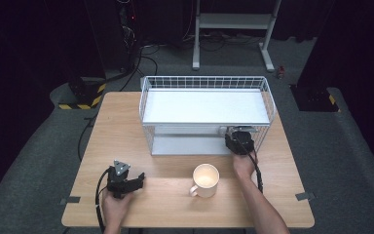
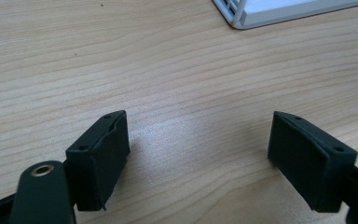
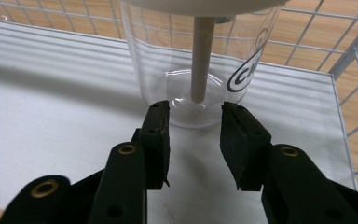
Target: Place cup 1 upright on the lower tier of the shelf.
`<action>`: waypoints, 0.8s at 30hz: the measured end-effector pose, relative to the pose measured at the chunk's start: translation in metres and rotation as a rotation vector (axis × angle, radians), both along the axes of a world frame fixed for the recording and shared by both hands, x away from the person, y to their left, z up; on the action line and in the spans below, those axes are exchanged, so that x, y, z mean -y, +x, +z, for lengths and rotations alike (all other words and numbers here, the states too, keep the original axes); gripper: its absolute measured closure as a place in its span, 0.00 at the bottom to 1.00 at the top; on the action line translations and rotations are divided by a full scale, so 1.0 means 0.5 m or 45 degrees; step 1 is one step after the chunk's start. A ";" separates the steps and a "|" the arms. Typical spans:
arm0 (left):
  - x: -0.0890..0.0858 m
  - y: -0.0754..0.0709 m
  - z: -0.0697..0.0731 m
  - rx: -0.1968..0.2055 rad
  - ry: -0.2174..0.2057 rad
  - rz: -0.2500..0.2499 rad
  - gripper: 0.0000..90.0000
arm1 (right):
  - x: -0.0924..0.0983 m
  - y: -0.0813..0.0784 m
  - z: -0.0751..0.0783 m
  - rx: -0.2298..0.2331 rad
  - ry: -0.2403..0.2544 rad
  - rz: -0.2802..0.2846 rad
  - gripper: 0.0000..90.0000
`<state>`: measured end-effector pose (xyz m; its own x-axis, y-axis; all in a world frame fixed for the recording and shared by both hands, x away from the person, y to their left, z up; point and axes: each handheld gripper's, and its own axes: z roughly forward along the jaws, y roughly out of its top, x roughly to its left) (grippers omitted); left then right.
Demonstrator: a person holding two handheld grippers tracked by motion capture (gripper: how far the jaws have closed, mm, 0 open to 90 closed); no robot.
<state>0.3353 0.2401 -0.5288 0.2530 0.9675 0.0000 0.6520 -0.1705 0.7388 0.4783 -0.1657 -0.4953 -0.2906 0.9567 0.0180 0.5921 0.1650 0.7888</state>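
1. Target: clear glass with lid and straw. It stands upright on the lower shelf of the wire rack, near that shelf's right front corner.
2. Right gripper is at the shelf's front edge with its tips at the foot of the glass. Jaws are drawn in close with a narrow gap, and bare shelf shows between the pads. Can't tell if the tips touch the glass. It doesn't look like a real hold.
3. That gap looks narrower than the glass body, so I'd spread the jaws wider first.
4. Then push in level until the pads straddle the wall, above the foot and below the lid.
5. Squeeze gently; the smooth, tapered wall may slip downward.
6. Pull straight out toward the bench's front edge. Stay low, since lid and straw sit close under the upper shelf.
7. Mug stands near the bench's front edge, so route around it.
8. Left gripper rests near the bench's front left corner, jaws spread, holding nothing.
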 end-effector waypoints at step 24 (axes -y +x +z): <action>0.000 0.000 0.000 0.001 0.001 0.001 0.23 | 0.022 -0.042 0.037 0.044 0.048 0.131 0.48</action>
<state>0.3353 0.2400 -0.5288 0.2524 0.9676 0.0009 0.6513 -0.1706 0.7394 0.4574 -0.1769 -0.4768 -0.3882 0.9206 0.0413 0.5456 0.1935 0.8154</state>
